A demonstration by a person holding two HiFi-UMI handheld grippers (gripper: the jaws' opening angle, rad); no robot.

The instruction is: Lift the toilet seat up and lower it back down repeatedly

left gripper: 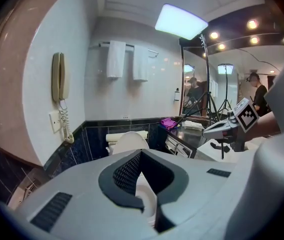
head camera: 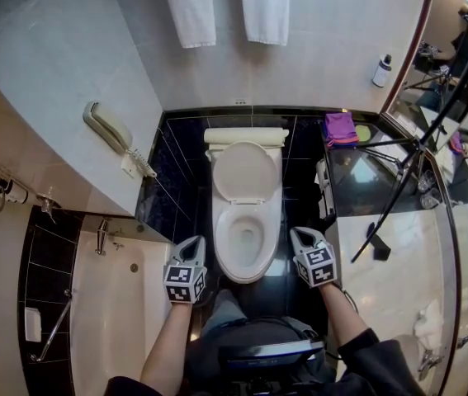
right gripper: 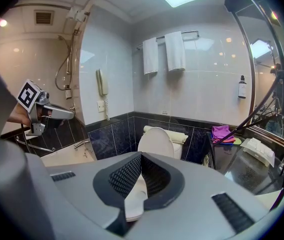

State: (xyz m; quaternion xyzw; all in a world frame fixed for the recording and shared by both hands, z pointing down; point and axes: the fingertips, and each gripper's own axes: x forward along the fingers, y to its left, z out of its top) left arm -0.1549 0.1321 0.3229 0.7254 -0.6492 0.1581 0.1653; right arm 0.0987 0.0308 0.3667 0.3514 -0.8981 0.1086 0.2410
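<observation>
Flanking toilet seat [head camera: 222, 247] (untouched), left claw [head camera: 194, 242], right claw [head camera: 299, 233], both closed.

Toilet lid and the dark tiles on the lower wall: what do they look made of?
Toilet lid: probably moulded plastic, cream-white, smooth with a soft sheen. Dark tiles: glazed ceramic or polished stone, hard to tell; glossy, mottled blue-black, with pale grout lines.

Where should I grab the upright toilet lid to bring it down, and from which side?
Take the lid by its top free edge, coming from the front over the bowl. It leans back toward the tank, hinged at the bottom, so only the upper rim is free.
</observation>
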